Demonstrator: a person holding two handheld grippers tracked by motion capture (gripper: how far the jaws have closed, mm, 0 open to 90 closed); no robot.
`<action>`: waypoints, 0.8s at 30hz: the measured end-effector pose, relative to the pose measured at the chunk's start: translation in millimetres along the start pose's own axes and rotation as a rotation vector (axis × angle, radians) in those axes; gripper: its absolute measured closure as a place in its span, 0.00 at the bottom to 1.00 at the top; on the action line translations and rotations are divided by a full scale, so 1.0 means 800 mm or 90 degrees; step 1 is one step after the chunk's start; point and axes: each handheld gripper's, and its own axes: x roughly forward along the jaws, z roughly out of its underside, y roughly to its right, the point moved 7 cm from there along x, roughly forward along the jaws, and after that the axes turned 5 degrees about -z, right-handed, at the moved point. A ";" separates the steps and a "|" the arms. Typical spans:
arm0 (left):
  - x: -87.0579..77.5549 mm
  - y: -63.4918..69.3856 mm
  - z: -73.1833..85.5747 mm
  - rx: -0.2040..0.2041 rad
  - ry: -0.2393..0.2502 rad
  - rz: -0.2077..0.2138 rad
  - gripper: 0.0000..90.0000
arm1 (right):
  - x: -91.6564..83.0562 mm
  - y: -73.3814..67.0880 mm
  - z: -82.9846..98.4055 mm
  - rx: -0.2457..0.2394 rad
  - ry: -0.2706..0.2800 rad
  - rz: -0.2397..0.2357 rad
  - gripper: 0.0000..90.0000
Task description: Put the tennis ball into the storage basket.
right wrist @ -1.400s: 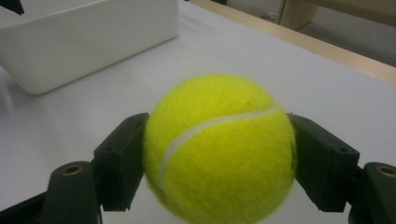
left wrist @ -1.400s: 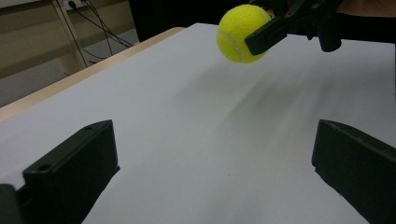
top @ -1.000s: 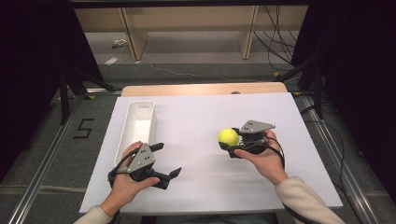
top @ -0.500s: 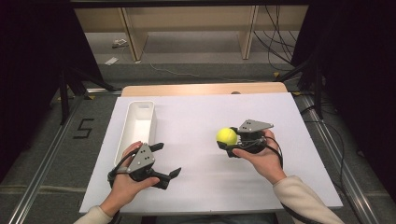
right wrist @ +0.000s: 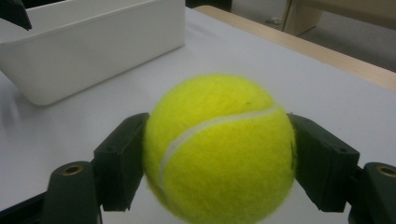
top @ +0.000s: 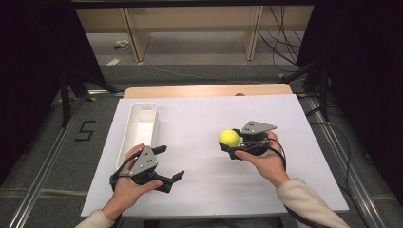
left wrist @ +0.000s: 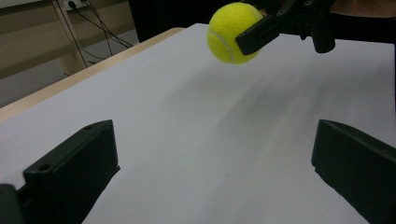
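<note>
A yellow tennis ball (top: pixel 229 138) is held off the white table (top: pixel 199 114), right of centre, with my right gripper (top: pixel 231 141) shut on it. In the right gripper view the ball (right wrist: pixel 219 147) sits squeezed between both black jaws. The left gripper view shows the same ball (left wrist: pixel 232 32) in the air ahead, pinched by the other gripper. My left gripper (top: pixel 169 164) rests low at the front left, open, nothing between its jaws. A long white bin (top: pixel 140 128) lies just beyond it, along the table's left side; its wall (right wrist: pixel 93 51) appears in the right gripper view.
A wooden strip (top: pixel 209 90) borders the table's far edge. Behind it stands a wooden shelf frame (top: pixel 190 28), with cables on the floor. A metal rail (top: pixel 43 166) runs along the floor at the left.
My right gripper has carried the ball slightly leftward and a little higher. The left gripper has stayed where it was.
</note>
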 end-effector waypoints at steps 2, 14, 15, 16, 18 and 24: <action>0.000 0.000 0.000 0.000 0.000 0.000 0.00 | 0.001 -0.001 -0.001 0.002 0.003 0.000 0.29; 0.000 0.000 0.000 0.000 0.000 0.000 0.00 | 0.007 -0.002 -0.003 -0.001 0.001 -0.003 0.29; 0.000 0.000 0.000 0.000 0.000 0.000 0.00 | 0.008 -0.002 -0.003 -0.001 0.001 -0.003 0.29; 0.000 0.000 0.000 0.000 0.000 0.001 0.00 | 0.008 -0.002 -0.004 0.000 0.002 -0.002 0.29; 0.000 0.000 0.000 0.000 0.000 0.000 0.00 | 0.009 -0.003 -0.005 0.001 0.004 -0.002 0.29; 0.000 0.000 0.000 0.000 0.000 0.000 0.00 | 0.012 -0.004 -0.005 0.001 0.001 -0.005 0.29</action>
